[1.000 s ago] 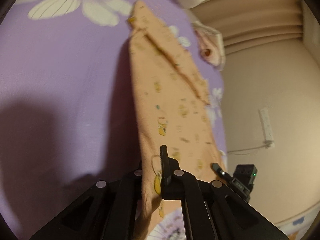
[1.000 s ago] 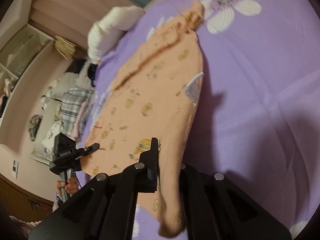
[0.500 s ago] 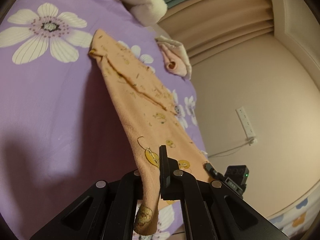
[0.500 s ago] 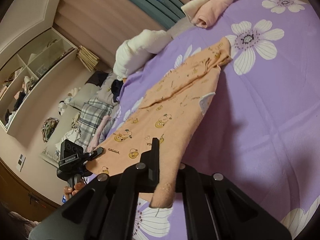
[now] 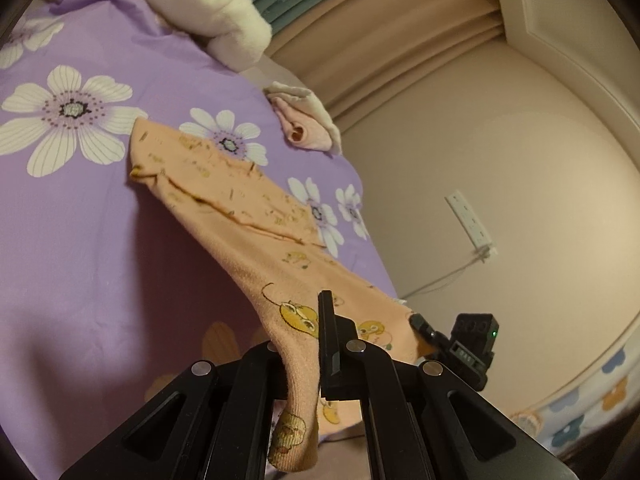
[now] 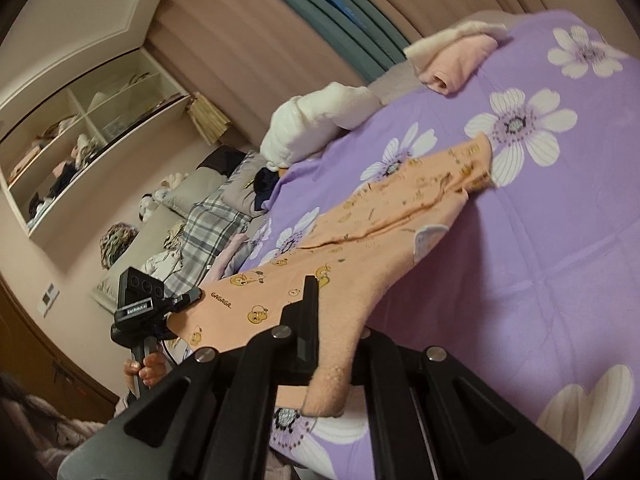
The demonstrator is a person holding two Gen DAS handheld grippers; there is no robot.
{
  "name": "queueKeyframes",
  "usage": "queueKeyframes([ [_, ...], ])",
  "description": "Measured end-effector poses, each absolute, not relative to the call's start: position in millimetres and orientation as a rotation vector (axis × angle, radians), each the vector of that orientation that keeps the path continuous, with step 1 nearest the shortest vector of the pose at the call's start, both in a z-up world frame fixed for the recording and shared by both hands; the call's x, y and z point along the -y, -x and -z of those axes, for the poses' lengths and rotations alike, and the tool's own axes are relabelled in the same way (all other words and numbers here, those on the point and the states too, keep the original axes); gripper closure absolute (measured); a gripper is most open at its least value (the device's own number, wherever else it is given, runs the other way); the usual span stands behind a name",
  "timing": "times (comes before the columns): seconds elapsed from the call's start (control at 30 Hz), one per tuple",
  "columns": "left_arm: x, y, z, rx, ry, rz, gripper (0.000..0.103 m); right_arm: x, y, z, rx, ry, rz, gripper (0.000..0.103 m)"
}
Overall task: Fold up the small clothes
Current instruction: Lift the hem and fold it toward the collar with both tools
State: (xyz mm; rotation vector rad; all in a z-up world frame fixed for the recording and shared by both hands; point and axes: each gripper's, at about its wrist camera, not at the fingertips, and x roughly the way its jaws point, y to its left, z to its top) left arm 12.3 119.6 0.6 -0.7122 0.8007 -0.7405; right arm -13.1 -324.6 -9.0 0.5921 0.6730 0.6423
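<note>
Peach garment with duck print, stretched above the purple floral bedsheet; its far end rests on the sheet. Left gripper and right gripper each have jaws clamped on a near corner. Beyond the garment's far end lie a folded pink cloth and a white bundle. Nothing lies on the sheet under it.

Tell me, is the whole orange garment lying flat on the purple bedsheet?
No: both grippers pinch the orange garment at its near edge, lifting it off the purple bedsheet.
</note>
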Motion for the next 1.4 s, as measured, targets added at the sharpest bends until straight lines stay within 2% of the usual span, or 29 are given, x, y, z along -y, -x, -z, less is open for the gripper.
queueKeyframes([
  [0.57,-133.1,41.1,-35.2,-0.763,0.649,0.765,0.103,323.4,79.6,-44.3,-0.543,-0.389,-0.711,0.099],
  [1.1,-131.4,-49.1,-6.9,-0.881,0.769,0.682,0.103,326.5,-8.7,-20.3,-0.664,-0.578,-0.647,0.097],
  [1.4,-131.5,-122.4,32.8,-0.96,0.86,0.587,0.103,339.7,-88.2,19.3,-0.778,-0.737,-0.556,0.096],
])
